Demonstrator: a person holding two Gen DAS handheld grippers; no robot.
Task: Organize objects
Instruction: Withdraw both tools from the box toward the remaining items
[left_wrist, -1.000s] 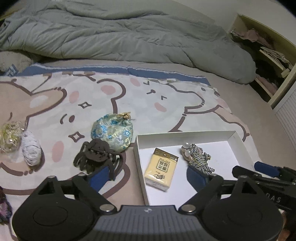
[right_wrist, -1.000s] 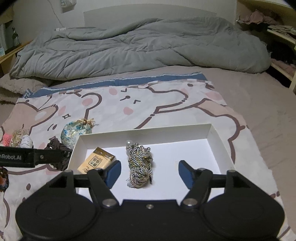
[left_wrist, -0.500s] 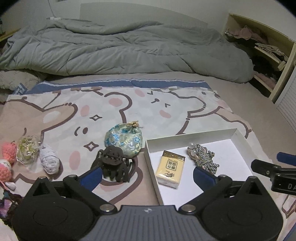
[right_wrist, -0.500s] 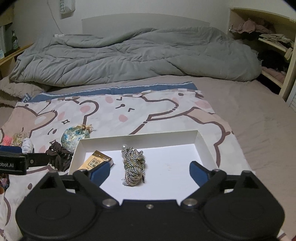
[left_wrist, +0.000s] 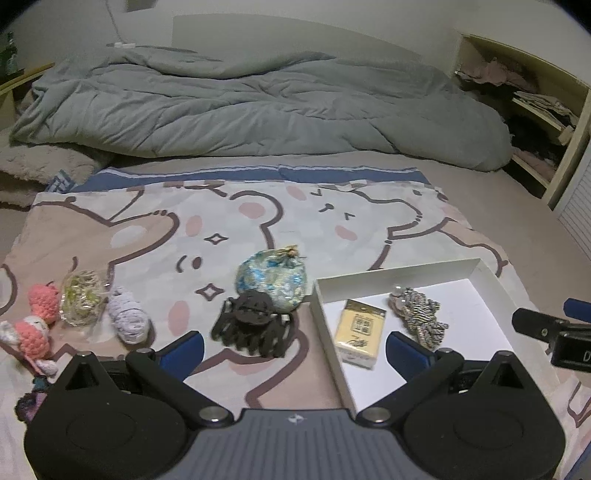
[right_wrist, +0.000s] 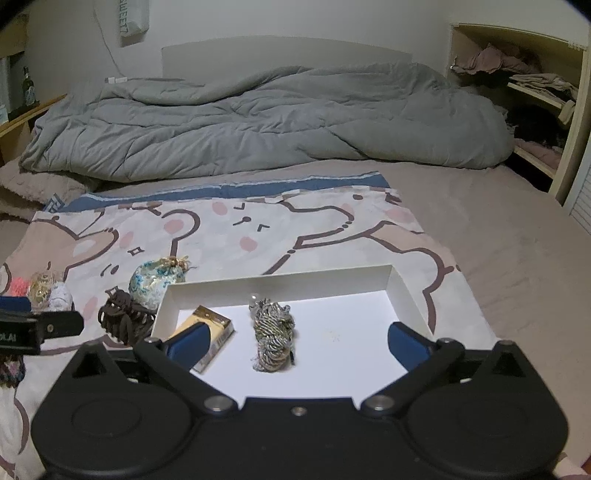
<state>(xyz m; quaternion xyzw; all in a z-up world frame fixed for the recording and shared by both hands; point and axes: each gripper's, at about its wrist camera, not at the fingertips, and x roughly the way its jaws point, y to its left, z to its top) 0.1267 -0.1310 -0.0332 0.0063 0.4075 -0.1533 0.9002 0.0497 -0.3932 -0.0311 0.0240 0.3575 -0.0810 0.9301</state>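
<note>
While opening and pinching nothing, right gripper (right_wrist: 295, 339) at lower centre, above shallow white box (right_wrist: 280, 282). Inside, toward its left: flat yellow rectangular pack (right_wrist: 218, 325), and beside it a twisted cord bundle (right_wrist: 274, 339) with a pearly bead at its top. Left gripper (left_wrist: 295, 350) spread wide, empty, low in frame. Just beyond: dark toothed hair claw (left_wrist: 251, 326) touching glossy blue brocade pouch (left_wrist: 271, 280), left of box on bear-print blanket (left_wrist: 332, 229). Far left: lilac crocheted piece (left_wrist: 127, 319).

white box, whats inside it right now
The white box holds a yellow packet and a twisted cord bundle. Its near edge is hidden behind the right claw.
</note>
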